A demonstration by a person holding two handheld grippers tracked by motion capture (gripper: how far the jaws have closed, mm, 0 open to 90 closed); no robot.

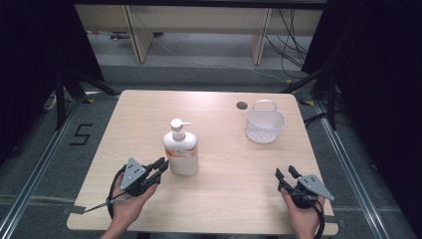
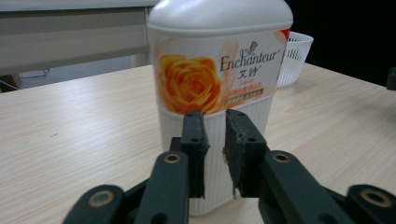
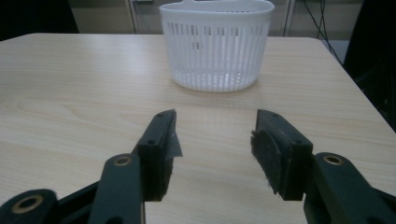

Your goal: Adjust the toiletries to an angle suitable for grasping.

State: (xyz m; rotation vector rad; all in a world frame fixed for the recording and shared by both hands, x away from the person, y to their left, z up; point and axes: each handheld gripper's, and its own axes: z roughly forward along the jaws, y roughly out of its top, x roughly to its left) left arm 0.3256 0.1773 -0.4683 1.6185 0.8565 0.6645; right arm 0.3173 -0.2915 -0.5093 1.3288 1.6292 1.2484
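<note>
A white pump bottle (image 1: 181,152) with an orange rose label stands upright near the middle of the table. The left gripper view shows the bottle (image 2: 219,70) close up, just beyond the jaw tips. My left gripper (image 1: 161,167) lies at the bottle's lower left side, pointing at it. Its jaws (image 2: 215,119) are almost together with only a thin slit and nothing between them. My right gripper (image 1: 286,173) rests near the front right edge of the table. It stands wide open (image 3: 215,119) and empty, facing the basket.
A white slotted plastic basket (image 1: 264,124) with a handle stands empty at the back right, also seen straight ahead (image 3: 217,46) and behind the bottle (image 2: 294,56). A round cable hole (image 1: 242,105) sits near the light wooden table's (image 1: 224,184) far edge.
</note>
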